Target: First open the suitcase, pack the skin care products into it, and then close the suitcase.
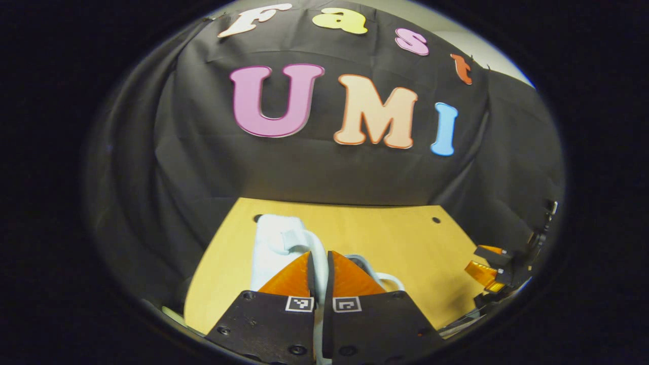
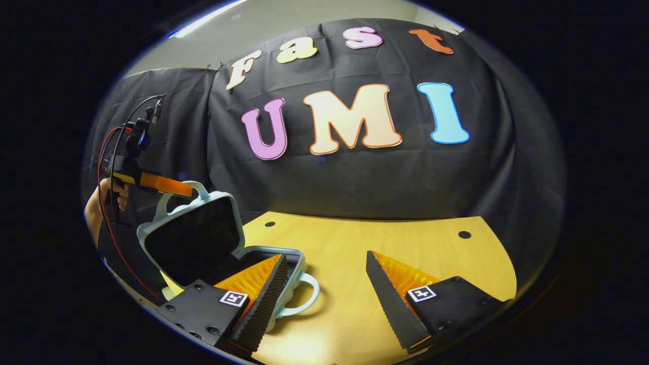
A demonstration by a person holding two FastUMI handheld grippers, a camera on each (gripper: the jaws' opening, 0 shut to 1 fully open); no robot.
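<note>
The bench (image 2: 385, 243) carries a small pale suitcase (image 2: 213, 238) at its left end, and everything here is placed from that case. It stands open: the lid (image 2: 190, 238) is raised nearly upright on the far-left side, its dark lining facing the base (image 2: 294, 263), which lies flat on the board with its own handle (image 2: 304, 296) sticking out toward the middle of the bench. No skin care products are to be seen, on the bench or in what shows of the case, so it is hard to judge whether packing is ahead or the case has yet to be filled.

The left gripper (image 2: 172, 186) is above the case, at the lid's top edge. A hand (image 2: 109, 195) holds it level, and its fingers are pinched together on the lid's handle (image 2: 200, 190); in the left gripper view the white loop runs down between the two fingers (image 1: 291, 279), which are almost touching. The lid's swing hangs on that grip.

The right gripper (image 2: 324, 284) sits just beside the base on its near-right side, low over the bench, pointing toward the far wall. Its fingers are spread wide and hold nothing; one finger overlaps the base's rim in the view.
</note>
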